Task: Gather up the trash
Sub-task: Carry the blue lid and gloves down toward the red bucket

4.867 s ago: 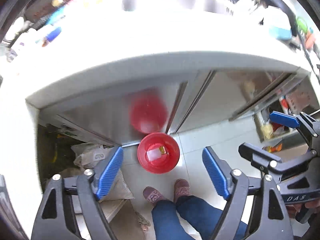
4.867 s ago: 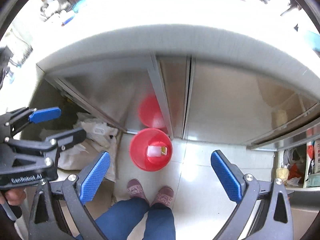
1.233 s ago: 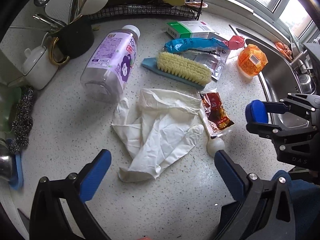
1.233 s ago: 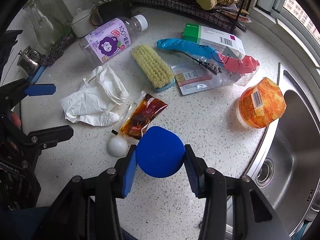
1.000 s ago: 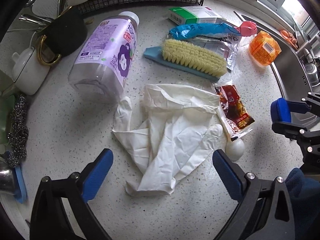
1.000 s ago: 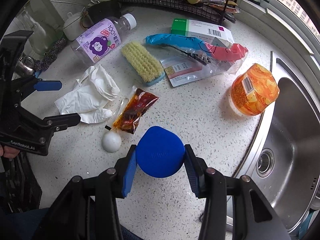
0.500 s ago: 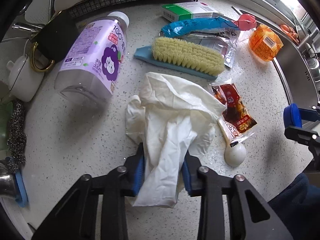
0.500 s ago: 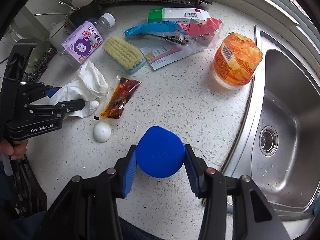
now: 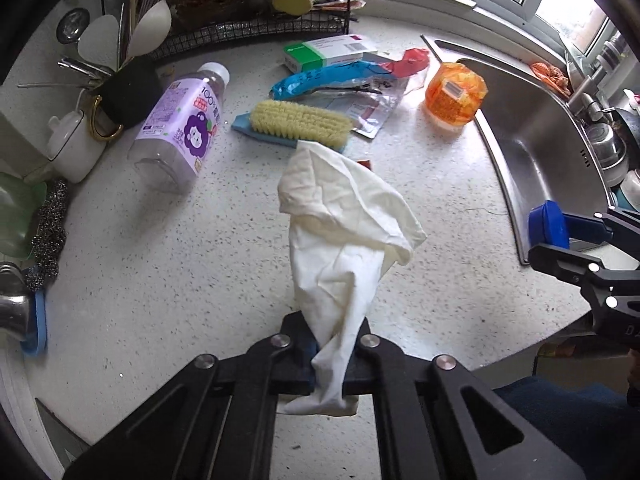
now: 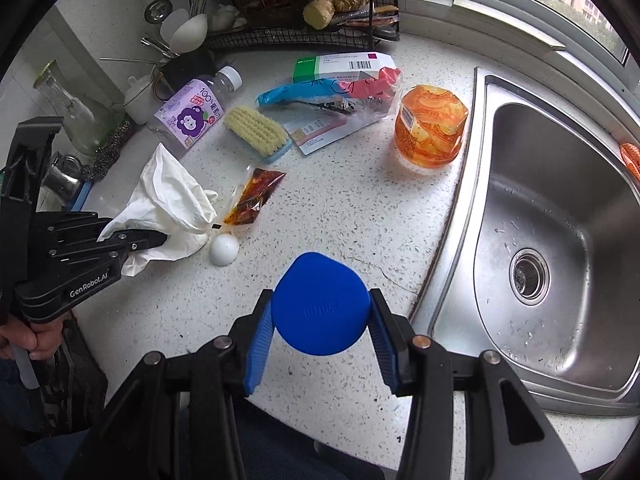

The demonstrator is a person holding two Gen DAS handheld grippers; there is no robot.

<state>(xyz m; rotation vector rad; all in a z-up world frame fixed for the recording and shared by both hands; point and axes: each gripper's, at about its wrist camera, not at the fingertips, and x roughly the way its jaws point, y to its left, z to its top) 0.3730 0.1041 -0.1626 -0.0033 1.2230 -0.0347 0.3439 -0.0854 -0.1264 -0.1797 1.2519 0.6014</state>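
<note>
My left gripper (image 9: 332, 344) is shut on crumpled white gloves (image 9: 344, 232), which hang lifted above the speckled counter (image 9: 180, 264). In the right wrist view the same gloves (image 10: 172, 204) bunch at the left gripper (image 10: 160, 238) on the left side. My right gripper (image 10: 320, 320) is shut on a round blue cap (image 10: 320, 304) over the counter's front edge; in the left wrist view the cap (image 9: 546, 226) shows at the far right. A red sauce packet (image 10: 254, 196) and a small white ball (image 10: 224, 249) lie on the counter beside the gloves.
A purple-labelled bottle (image 10: 196, 110), a scrub brush (image 10: 256, 130), a blue and red plastic bag (image 10: 328, 92), a green-white box (image 10: 340, 65) and an orange wrapped jar (image 10: 430, 130) lie further back. A steel sink (image 10: 552, 240) lies right. A wire rack (image 10: 304, 4) and utensils (image 10: 176, 36) line the wall.
The left gripper's jaws went from wide open to shut on the white gloves and lifted them off the counter. Both grippers drew back toward the counter's front edge; the right kept its blue cap.
</note>
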